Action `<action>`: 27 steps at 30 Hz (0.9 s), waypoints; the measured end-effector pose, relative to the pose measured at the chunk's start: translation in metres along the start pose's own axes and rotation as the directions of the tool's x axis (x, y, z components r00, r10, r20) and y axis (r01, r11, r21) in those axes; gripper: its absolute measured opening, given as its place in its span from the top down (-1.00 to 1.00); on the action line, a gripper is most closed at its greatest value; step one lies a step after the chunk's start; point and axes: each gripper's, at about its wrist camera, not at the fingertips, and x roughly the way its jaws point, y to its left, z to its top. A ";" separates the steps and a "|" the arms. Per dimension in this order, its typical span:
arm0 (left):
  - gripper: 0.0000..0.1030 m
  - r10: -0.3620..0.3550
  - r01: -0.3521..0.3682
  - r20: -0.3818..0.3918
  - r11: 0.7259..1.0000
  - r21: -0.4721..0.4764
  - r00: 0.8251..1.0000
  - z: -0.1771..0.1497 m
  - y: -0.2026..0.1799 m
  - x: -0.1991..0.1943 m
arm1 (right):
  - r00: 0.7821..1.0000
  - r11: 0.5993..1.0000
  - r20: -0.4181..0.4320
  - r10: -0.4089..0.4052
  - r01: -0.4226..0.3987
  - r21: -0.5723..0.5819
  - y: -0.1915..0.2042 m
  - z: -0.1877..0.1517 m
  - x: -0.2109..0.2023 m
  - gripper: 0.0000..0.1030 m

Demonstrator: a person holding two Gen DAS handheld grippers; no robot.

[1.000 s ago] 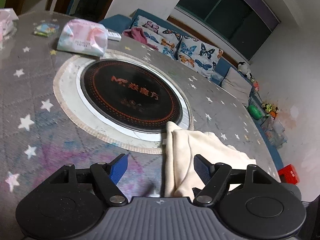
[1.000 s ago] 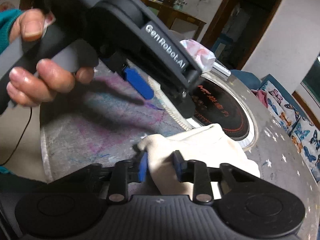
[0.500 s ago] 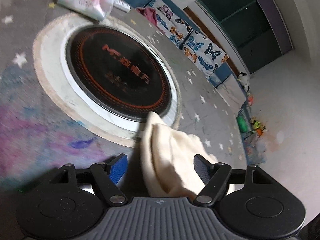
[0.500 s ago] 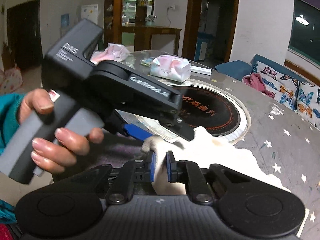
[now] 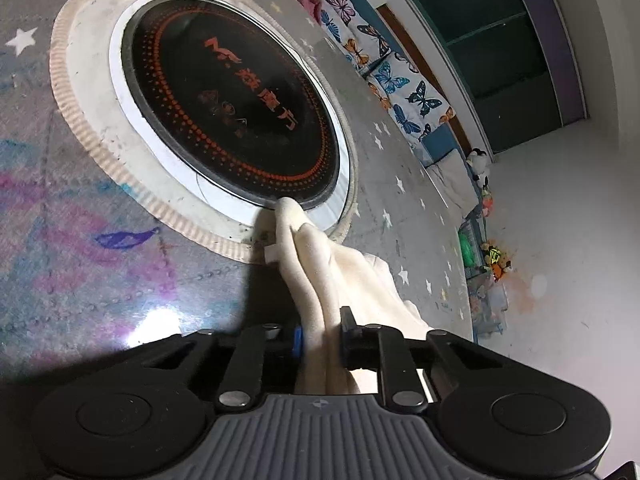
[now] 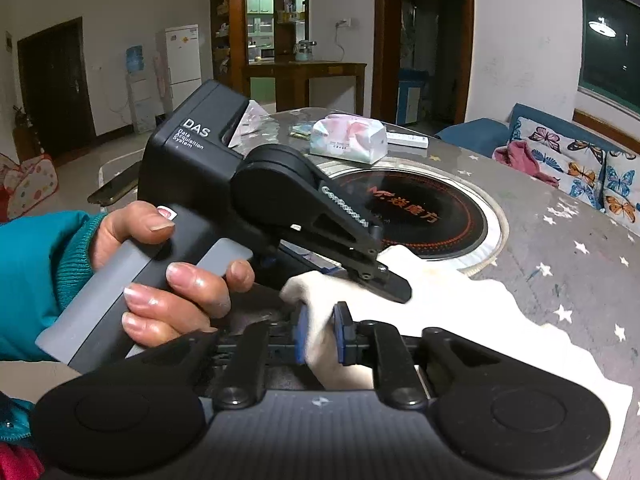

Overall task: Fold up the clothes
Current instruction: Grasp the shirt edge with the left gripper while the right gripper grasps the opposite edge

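Cream soft cloth garment [image 5: 320, 276] bunched just beside the round black glass cooktop [image 5: 236, 108], far tip touching its silver rim. Left gripper [image 5: 320, 338] clamped on a thick fold. Right gripper [image 6: 319, 332] pinched tight on the near edge, close alongside.

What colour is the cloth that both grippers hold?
Cream, plain; the cloth shows best in the left wrist view.
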 end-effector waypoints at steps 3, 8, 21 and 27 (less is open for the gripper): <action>0.66 0.008 -0.008 0.007 1.000 0.020 1.000 -0.002 -0.002 0.000 | 1.000 0.999 0.007 -0.024 0.023 0.037 -0.009 -0.006 -0.007 0.60; 0.67 0.030 -0.032 0.025 0.997 0.072 0.999 -0.005 -0.009 -0.001 | 0.990 0.979 -0.006 -0.143 0.142 0.148 -0.044 -0.021 -0.021 0.54; 0.67 0.082 -0.092 0.064 0.979 0.180 0.995 -0.015 -0.022 -0.001 | 0.901 0.790 -0.089 -0.424 0.416 0.450 -0.144 -0.075 -0.051 0.34; 0.67 0.105 -0.119 0.075 0.971 0.207 0.992 -0.017 -0.028 -0.001 | 0.900 0.762 -0.073 -0.429 0.405 0.505 -0.160 -0.084 -0.048 0.21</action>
